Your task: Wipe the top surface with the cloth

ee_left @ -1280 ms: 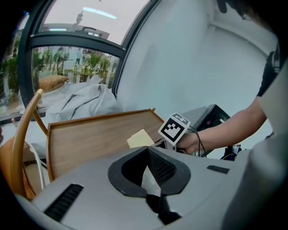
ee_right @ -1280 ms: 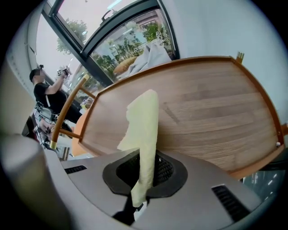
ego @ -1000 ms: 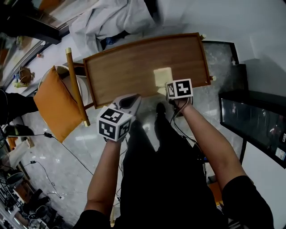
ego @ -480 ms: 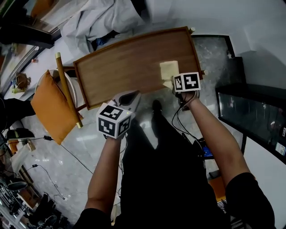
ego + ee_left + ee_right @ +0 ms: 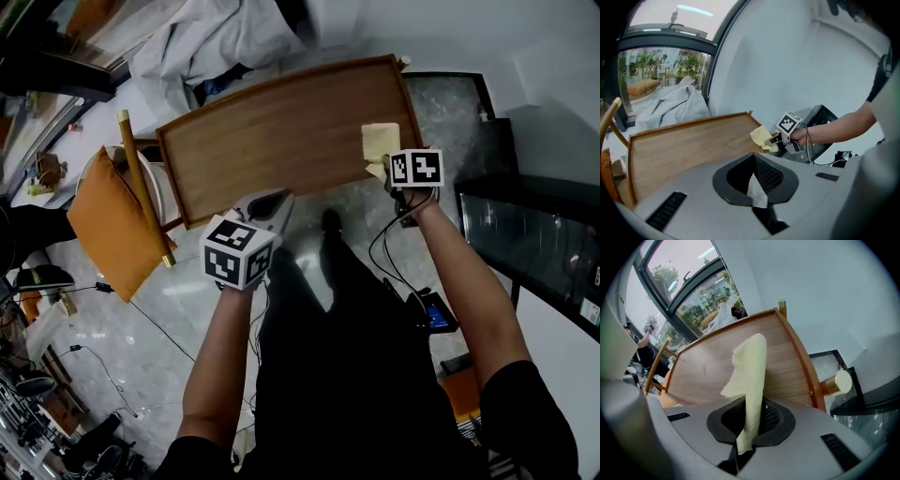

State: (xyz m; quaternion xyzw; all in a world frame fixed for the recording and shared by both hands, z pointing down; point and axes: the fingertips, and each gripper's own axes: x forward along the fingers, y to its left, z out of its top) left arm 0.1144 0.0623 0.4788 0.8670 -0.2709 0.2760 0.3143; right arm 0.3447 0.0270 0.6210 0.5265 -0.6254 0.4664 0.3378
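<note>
Two grippers are in view. The right gripper (image 5: 749,437) pinches the pale yellow cloth (image 5: 379,142), which lies on the near right corner of the brown rimmed wooden tabletop (image 5: 272,141). The left gripper (image 5: 757,190), jaws pressed together and empty, hovers off the near edge.
</note>
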